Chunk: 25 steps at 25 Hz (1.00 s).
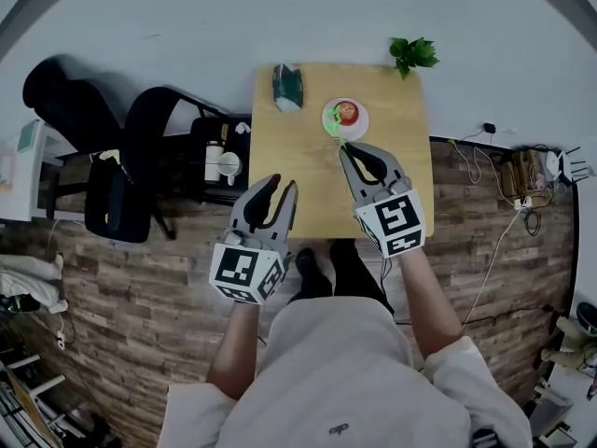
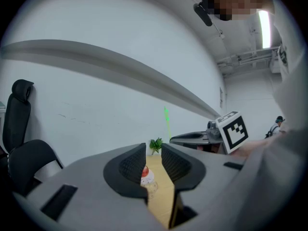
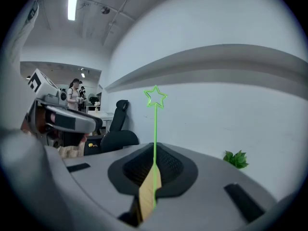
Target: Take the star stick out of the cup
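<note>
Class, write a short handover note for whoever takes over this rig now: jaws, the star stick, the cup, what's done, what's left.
Left gripper: jaws apart, empty, by the near edge of the table.
Right gripper: jaws shut on the star stick, low on its stem, star up.
Cup: on the table, beyond the right gripper.
Done: stick looks lifted clear of the cup.
Left: move it away and put it down.

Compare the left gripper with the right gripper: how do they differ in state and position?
The left gripper has its jaws apart and holds nothing; the right gripper is shut on the green star stick. In the head view the right gripper reaches close to the cup, while the left gripper is farther back. Both are the same dark grey design.
</note>
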Each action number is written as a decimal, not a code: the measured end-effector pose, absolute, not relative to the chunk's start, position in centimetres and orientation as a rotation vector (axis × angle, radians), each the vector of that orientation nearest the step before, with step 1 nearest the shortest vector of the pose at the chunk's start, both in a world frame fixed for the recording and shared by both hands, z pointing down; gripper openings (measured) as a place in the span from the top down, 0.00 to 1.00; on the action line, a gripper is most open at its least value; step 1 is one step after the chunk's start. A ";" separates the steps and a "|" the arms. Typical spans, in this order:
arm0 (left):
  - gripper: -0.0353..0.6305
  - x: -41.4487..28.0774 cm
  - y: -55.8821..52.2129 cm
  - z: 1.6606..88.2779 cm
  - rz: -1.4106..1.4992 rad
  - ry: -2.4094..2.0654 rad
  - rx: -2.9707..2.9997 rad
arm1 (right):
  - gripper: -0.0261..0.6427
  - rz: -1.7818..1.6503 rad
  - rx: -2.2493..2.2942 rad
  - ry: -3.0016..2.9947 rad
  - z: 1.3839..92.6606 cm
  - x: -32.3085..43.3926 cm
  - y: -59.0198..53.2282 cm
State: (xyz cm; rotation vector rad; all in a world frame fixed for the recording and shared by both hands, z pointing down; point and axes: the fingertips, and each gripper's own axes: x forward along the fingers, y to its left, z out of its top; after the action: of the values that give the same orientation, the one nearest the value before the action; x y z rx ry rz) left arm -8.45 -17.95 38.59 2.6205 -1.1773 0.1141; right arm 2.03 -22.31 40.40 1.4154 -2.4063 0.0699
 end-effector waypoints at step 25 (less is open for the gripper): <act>0.84 1.8 -9.7 35.5 0.132 -1.150 2.708 | 0.94 0.338 1.571 -2.696 34.7 12.9 -11.1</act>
State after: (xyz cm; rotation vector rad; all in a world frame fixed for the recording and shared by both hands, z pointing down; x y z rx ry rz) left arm 1.77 -9.71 35.53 2.7079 -1.1505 0.1322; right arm 12.92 -11.12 34.74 1.5710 -2.6958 0.3381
